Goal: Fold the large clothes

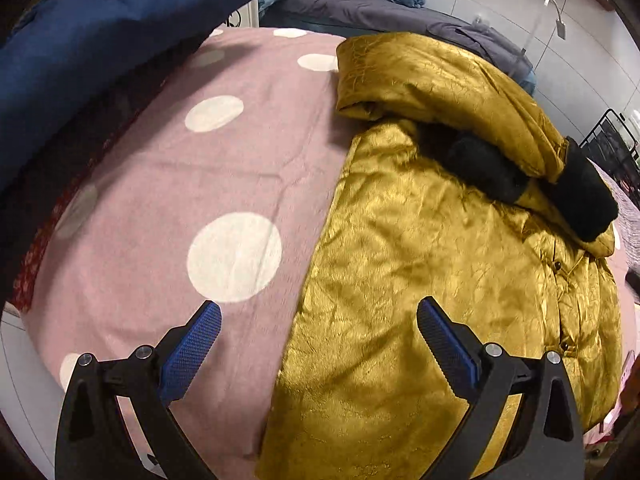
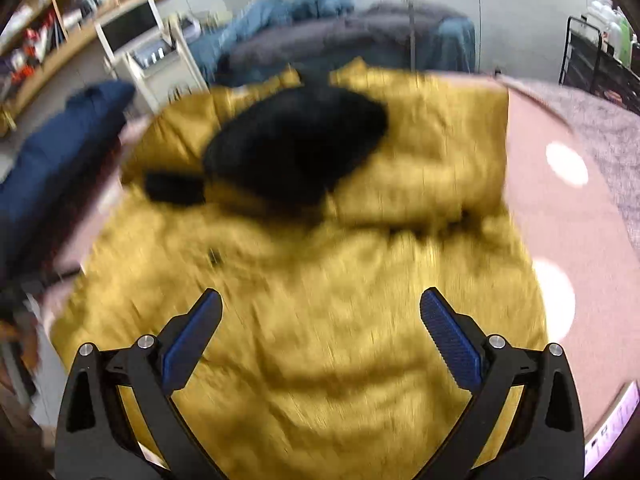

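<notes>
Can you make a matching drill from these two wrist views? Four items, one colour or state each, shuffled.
Items:
1. jacket
2. cover
3. cuff
4. left gripper

Colour or state:
A. pink with white dots
B. open, holding nothing
C. gold, shiny, crinkled
D. black, at the sleeve's end

Pairs: 1-C, 2-A, 3-D, 4-B
</notes>
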`<state>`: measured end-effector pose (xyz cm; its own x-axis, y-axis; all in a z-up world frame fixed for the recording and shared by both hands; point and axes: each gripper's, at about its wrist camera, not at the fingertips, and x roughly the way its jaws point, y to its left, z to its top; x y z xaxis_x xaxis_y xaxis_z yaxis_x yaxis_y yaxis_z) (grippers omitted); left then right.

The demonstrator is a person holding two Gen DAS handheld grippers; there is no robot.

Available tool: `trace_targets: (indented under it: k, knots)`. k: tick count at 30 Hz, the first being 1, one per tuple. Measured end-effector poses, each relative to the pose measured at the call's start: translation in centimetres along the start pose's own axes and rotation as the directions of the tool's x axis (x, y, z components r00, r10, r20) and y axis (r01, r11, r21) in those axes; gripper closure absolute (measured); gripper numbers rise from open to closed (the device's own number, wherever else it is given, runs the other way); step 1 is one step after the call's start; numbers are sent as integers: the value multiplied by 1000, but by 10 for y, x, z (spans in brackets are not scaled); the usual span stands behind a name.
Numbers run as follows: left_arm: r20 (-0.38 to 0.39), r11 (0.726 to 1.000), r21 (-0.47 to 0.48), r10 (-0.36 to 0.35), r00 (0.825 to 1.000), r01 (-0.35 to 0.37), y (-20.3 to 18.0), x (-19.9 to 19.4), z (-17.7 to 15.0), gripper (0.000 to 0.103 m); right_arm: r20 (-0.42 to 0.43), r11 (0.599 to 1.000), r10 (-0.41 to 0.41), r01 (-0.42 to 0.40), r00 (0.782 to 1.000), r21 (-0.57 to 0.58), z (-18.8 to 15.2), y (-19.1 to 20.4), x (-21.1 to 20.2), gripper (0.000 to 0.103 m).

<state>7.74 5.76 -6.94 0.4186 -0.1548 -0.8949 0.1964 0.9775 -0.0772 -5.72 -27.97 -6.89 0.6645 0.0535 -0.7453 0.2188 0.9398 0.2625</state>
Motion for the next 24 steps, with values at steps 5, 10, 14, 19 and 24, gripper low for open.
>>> trace_targets:
  k: [5, 10, 14, 19, 24]
  knots:
    - [-2, 1000, 30, -8, 1000, 8, -6, 4, -12, 7, -13, 997, 75, -75, 997, 9, 52, 11, 29, 20]
    - [14, 999, 52, -6, 1000, 5, -5, -3, -17, 7, -94, 1000, 10, -12, 996, -24, 70, 19, 71, 86]
    - [13, 999, 38, 10, 1000, -11, 8, -1, -18, 7, -13, 955, -238, 231, 971, -187, 72, 21, 79, 89]
    - [14, 1000, -24, -5, 1000, 5, 30, -3, -20, 7, -175, 989, -144, 137, 974, -53, 68, -13, 102, 79]
    - [20, 999, -43, -1, 1000, 2, 35, -4, -22, 7, -81, 993, -75, 82, 994, 79, 60, -27, 65, 16]
